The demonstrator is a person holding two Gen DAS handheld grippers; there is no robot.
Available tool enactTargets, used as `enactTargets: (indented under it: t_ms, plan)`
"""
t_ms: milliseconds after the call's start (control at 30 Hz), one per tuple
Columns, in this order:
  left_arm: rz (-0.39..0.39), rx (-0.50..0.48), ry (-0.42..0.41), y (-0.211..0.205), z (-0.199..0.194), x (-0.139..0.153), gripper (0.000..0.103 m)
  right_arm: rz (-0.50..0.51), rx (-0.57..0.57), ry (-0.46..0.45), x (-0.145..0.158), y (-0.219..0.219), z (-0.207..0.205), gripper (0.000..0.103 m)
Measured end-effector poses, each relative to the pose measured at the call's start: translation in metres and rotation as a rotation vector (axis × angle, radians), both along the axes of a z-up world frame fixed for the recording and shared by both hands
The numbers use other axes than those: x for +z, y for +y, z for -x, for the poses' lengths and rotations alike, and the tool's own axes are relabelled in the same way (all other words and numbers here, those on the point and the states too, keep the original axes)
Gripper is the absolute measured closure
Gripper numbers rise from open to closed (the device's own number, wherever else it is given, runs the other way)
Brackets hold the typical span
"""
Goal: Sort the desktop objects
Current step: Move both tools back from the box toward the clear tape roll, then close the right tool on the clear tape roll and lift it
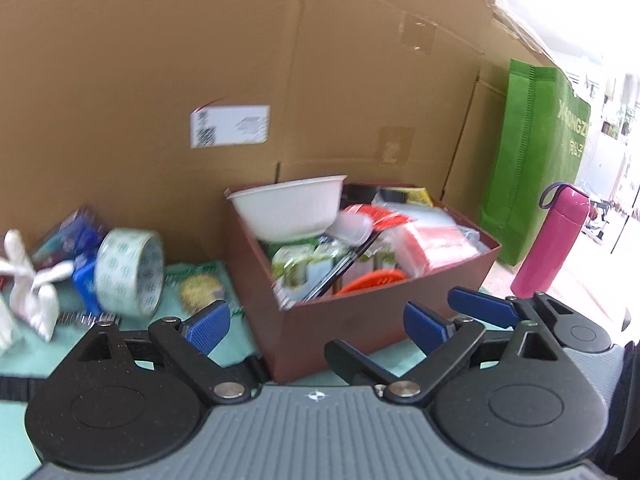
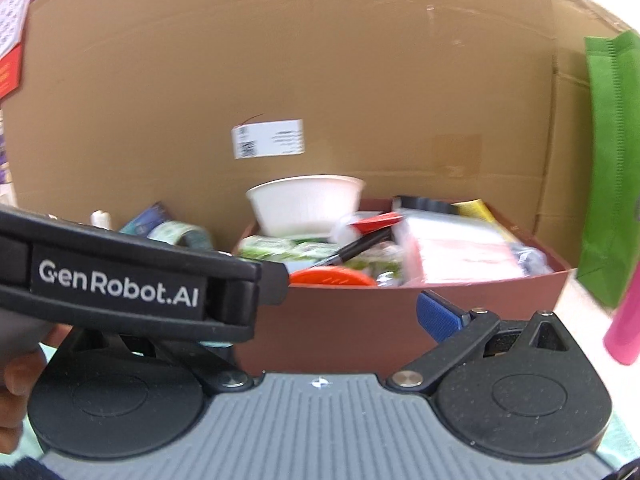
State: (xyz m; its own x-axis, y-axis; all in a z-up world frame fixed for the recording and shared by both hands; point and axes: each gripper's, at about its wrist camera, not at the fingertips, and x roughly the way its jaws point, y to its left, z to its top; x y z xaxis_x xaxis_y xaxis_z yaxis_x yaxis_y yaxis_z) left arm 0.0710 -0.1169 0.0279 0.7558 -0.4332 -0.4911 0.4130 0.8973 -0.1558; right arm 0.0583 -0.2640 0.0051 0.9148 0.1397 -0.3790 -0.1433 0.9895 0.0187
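Tape roll [image 1: 130, 272] clear only left view.

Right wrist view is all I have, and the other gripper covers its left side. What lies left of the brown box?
Observer: A roll of tape stands on edge on the green mat, beside the brown box.
Operator: Is anything between them?
Observer: Yes, a yellow sponge-like pad lies flat there.
Operator: Is the left gripper holding something?
Observer: No, the left gripper is open and empty.
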Motion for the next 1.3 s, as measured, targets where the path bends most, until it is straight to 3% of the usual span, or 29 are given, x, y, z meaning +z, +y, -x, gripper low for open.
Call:
enactTargets:
  t_ms: [233,500,567,667,800,933,1233,1300]
  plan:
    - [0.029,0.109,0.043,0.049,0.005,-0.017,0.007,0.004,0.144,0.034,-0.008,0.039,0.002,0.002]
    - [0.068,0.247,0.101,0.106,-0.024,-0.026,0.008,0.004,0.316,0.063,-0.018,0.093,-0.006,0.004]
    - [0.071,0.257,0.105,0.114,-0.034,-0.026,0.009,0.008,0.341,0.068,-0.02,0.106,-0.012,0.018]
    - [0.069,0.24,0.091,0.119,-0.047,-0.024,0.01,0.014,0.347,0.086,-0.024,0.122,-0.027,0.019]
    - [0.038,0.208,0.082,0.12,-0.068,-0.022,0.023,0.014,0.337,0.099,-0.029,0.138,-0.049,0.023]
    - [0.016,0.177,0.091,0.12,-0.086,-0.024,0.03,0.035,0.313,0.088,-0.035,0.148,-0.067,0.023]
    - [-0.017,0.127,0.12,0.116,-0.124,-0.032,0.039,0.053,0.289,0.078,-0.045,0.161,-0.113,0.035]
    - [-0.017,0.122,0.133,0.115,-0.13,-0.035,0.043,0.058,0.289,0.079,-0.047,0.164,-0.119,0.043]
